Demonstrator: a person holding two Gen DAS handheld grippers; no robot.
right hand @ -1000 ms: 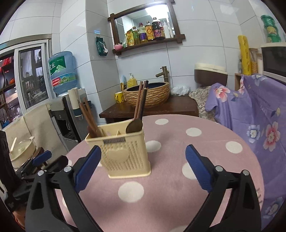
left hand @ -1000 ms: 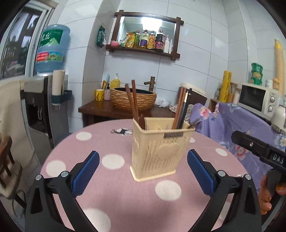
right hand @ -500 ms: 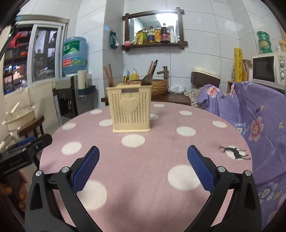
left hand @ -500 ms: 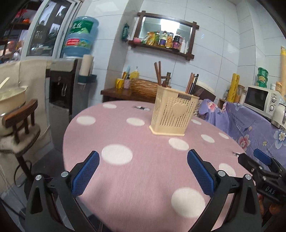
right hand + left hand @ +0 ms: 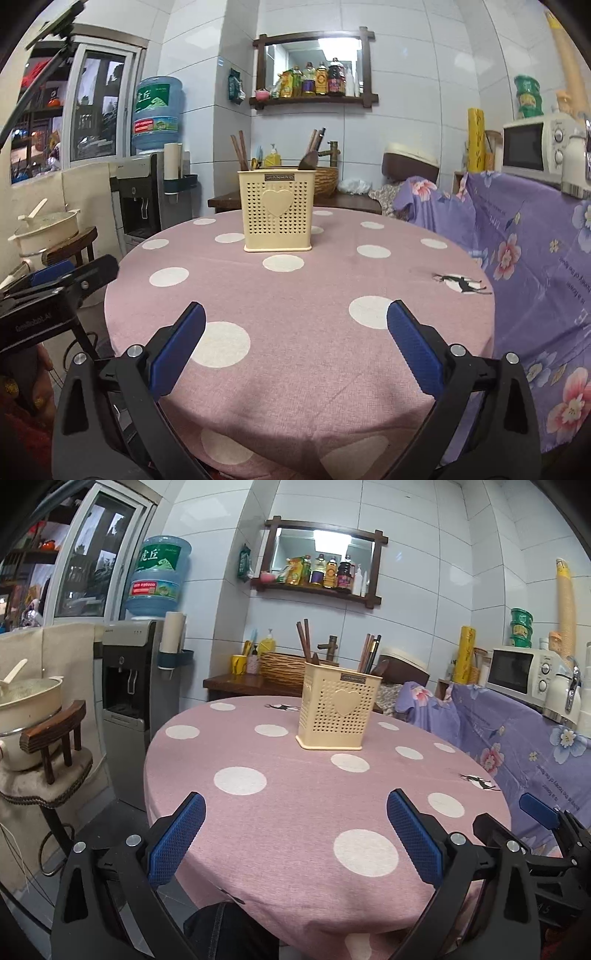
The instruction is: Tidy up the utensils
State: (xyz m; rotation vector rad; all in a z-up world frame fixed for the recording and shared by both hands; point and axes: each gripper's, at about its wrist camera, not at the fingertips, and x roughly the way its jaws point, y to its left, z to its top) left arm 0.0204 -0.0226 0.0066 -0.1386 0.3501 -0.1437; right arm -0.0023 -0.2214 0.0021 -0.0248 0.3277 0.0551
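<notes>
A cream plastic utensil holder (image 5: 338,712) with a heart on its front stands upright near the far side of the round pink polka-dot table (image 5: 295,805). It also shows in the right wrist view (image 5: 277,211). Brown chopsticks (image 5: 304,638) and a dark spoon (image 5: 308,160) stick up out of it. My left gripper (image 5: 295,834) is open and empty at the table's near edge, far from the holder. My right gripper (image 5: 295,347) is open and empty, also at the near edge.
A water dispenser (image 5: 136,672) and a stool with a cream pot (image 5: 33,716) stand left of the table. A purple floral cloth (image 5: 524,251) covers furniture on the right, with a microwave (image 5: 517,672) on it. A wooden sink counter (image 5: 255,681) is behind.
Both grippers have pulled back from beside the holder to the table's near edge, staying open. The holder now looks small and far away.
</notes>
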